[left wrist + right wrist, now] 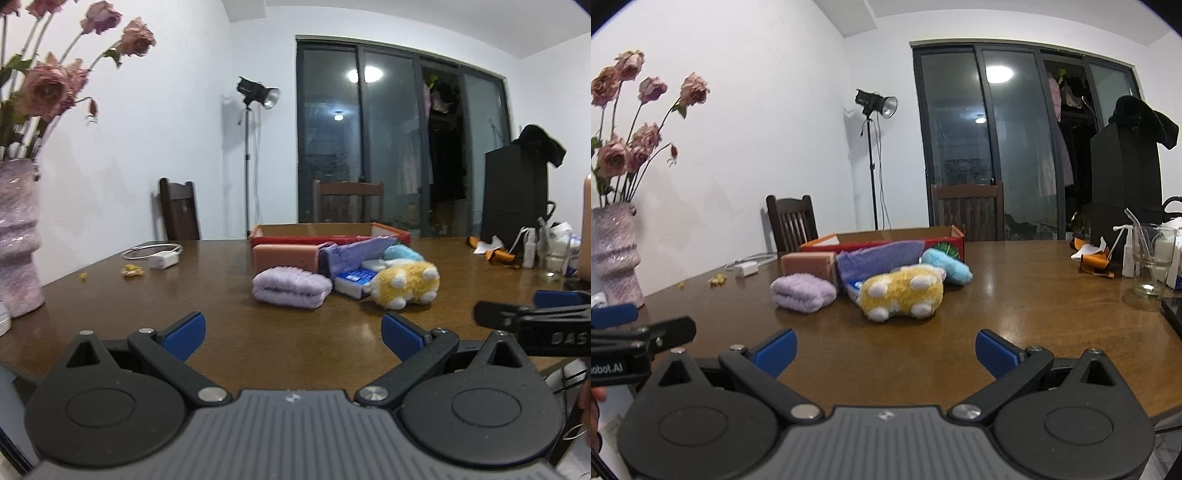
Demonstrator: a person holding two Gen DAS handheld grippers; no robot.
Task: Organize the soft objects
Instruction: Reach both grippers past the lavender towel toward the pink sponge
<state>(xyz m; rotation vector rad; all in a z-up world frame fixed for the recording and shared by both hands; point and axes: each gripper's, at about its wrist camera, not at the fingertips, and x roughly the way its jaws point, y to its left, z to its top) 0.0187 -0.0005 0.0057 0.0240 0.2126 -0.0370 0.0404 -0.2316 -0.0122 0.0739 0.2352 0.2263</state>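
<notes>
Nearby, vase (16,236), charger (162,260), glass (1150,264) around plush pile (899,291).

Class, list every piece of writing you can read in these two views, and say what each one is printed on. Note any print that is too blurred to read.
"DAS": on the right gripper, cut off at the edge of the left wrist view.
"Robot.AI": on the left gripper, first letter cut off at the edge of the right wrist view.
Blue-and-white packet: print too blurred to read.
Red box: picture only, no legible words.
</notes>
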